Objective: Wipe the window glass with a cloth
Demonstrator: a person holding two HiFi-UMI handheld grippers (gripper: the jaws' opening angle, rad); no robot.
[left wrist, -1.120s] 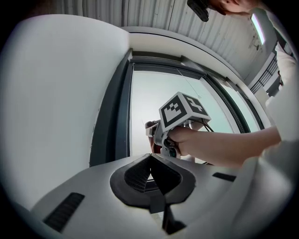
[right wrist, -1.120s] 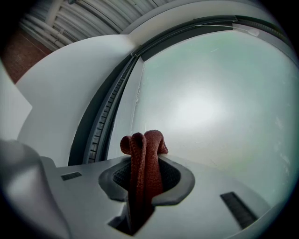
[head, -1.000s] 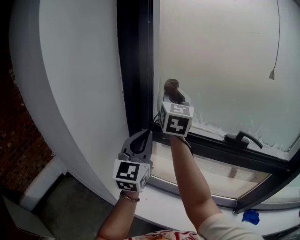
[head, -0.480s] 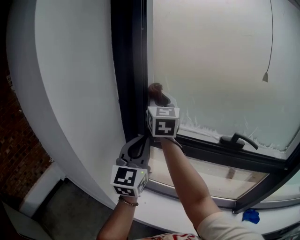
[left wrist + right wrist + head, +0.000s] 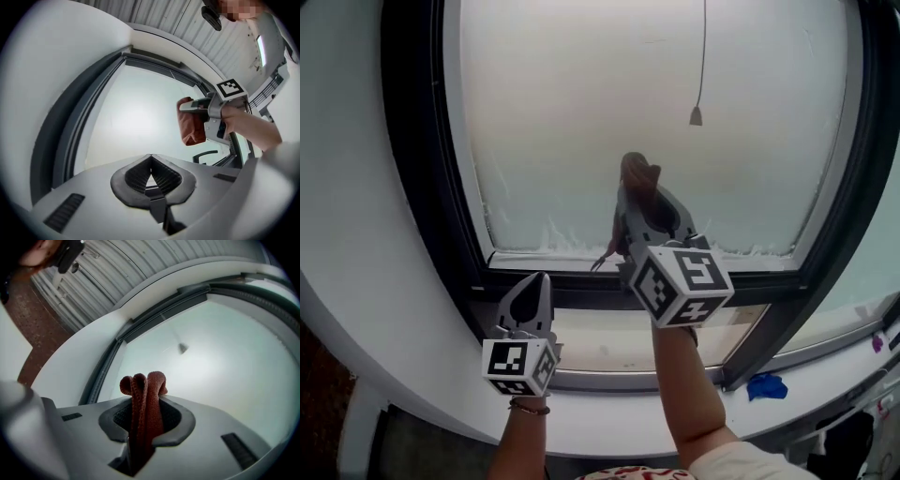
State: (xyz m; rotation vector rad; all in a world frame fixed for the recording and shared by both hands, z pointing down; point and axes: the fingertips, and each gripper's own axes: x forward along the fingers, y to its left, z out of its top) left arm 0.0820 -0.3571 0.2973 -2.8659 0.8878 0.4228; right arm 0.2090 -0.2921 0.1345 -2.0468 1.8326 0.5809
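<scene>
The left gripper (image 5: 532,284) is low down, its fingers pressed together with nothing in them. The right gripper (image 5: 633,192) is higher, its fingers clamped on the red cloth (image 5: 639,169), held up to the glass (image 5: 581,103).
</scene>
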